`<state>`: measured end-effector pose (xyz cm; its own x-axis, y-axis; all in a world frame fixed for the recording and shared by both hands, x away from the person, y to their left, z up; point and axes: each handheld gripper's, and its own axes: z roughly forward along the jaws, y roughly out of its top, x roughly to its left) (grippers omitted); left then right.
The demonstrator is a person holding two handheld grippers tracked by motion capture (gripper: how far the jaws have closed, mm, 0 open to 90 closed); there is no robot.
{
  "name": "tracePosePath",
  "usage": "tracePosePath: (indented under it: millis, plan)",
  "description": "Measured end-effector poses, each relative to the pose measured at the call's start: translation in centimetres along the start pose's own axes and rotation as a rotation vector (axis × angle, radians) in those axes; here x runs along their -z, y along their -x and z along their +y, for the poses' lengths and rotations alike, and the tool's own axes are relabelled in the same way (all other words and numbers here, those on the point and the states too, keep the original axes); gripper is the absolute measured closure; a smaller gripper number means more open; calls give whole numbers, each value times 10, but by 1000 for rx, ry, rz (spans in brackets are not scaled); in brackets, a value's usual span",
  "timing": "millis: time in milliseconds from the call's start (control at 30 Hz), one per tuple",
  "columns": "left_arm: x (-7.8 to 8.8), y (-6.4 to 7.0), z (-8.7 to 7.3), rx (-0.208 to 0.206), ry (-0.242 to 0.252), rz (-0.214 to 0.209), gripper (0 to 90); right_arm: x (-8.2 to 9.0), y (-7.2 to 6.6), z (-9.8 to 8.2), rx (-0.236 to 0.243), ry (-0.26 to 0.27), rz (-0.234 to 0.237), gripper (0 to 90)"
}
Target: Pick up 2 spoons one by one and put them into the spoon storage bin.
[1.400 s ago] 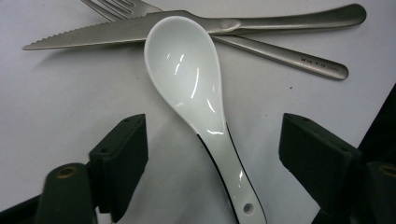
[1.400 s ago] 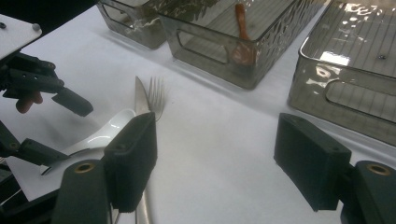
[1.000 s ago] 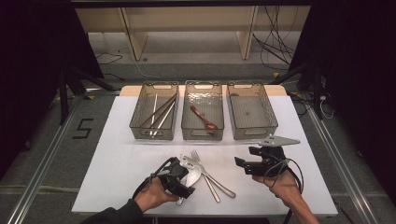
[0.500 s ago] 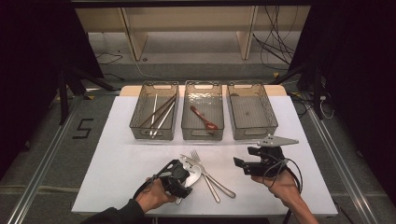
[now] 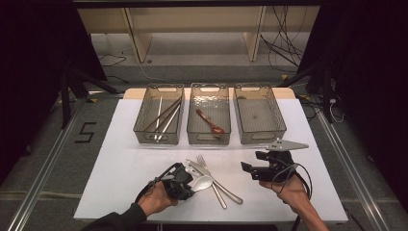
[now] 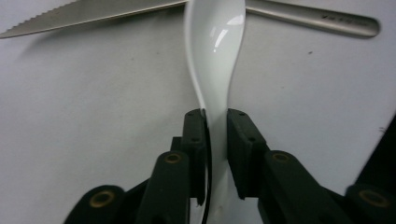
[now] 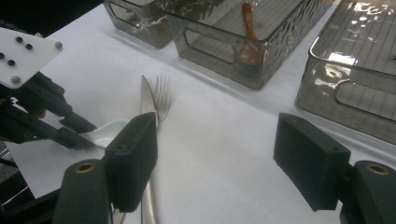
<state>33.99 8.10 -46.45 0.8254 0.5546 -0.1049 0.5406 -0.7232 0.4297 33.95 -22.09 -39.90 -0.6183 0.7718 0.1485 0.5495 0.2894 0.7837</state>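
A white ceramic spoon (image 6: pixel 215 56) lies on the white table, bowl away from me. My left gripper (image 6: pixel 216 135) has just been closing, and its pads now press both sides of the spoon's handle. From above, the left gripper (image 5: pixel 188 182) sits at the front centre with the spoon (image 5: pixel 201 182) pointing right. A steel knife (image 5: pixel 219 183) and a fork (image 5: pixel 202 161) lie just beyond the spoon. My right gripper (image 7: pixel 224 154) hovers open over bare table at the front right, level and pointing left, as the high view also shows the right gripper (image 5: pixel 250 169).
Three clear bins stand in a row at the back. The left bin (image 5: pixel 156 140) holds chopsticks, the middle bin (image 5: pixel 208 141) a brown spoon (image 5: pixel 210 121), and nothing lies in the right bin (image 5: pixel 262 139). The table's front edge is close to both hands.
The left gripper's jaws have closed on the white spoon's handle. Both hands have stayed where they were.
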Motion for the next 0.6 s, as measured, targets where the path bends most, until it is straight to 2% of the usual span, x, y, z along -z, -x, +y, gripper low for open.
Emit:
tracePosePath:
  millis: [33,400,600]
  plan:
    - [0,1,0,-1,-5,1,847,0,0,0,0,0,0,311]
    - [2,-1,-1,-13,1,-2,851,0,0,0,1,-2,1,313]
    - [16,-9,0,16,65,-13,852,0,0,0,0,0,3,313]
